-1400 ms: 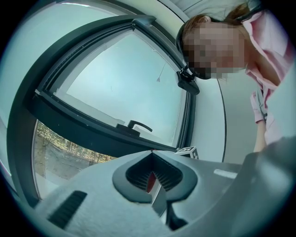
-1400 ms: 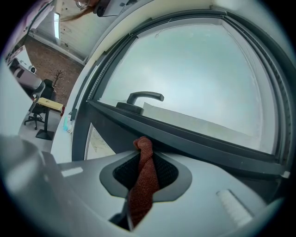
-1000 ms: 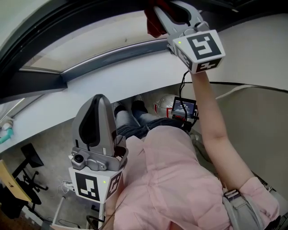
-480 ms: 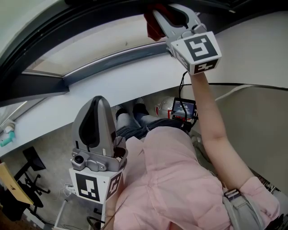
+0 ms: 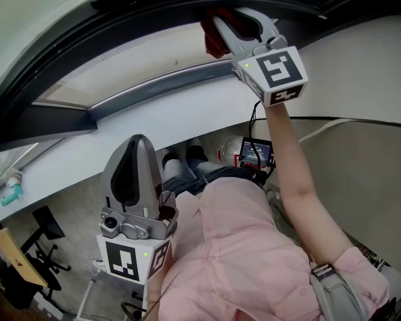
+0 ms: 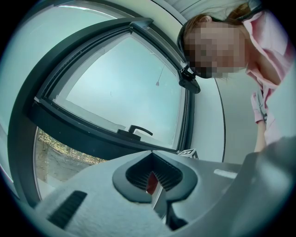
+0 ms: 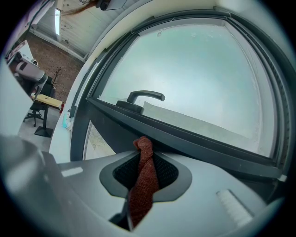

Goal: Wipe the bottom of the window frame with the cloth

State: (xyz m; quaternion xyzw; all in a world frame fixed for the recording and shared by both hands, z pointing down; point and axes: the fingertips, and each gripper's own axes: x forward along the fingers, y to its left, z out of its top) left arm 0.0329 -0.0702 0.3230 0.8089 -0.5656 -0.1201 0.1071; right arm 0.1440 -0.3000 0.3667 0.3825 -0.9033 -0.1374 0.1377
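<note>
No writing can be read.
The cube on the left tongs and the cube on the right tongs bear only black square patterns; the small screen below the right tongs is illegible.

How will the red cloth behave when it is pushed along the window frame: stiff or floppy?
Probably floppy: the cloth sits twisted and bunched in the right gripper. Its coarse knit would likely drag rather than slide on the dark window frame. The strip is thin, so probably light.

R tool up at frame, cloth in it — L tool lower left, well apart; handle beyond cloth.
</note>
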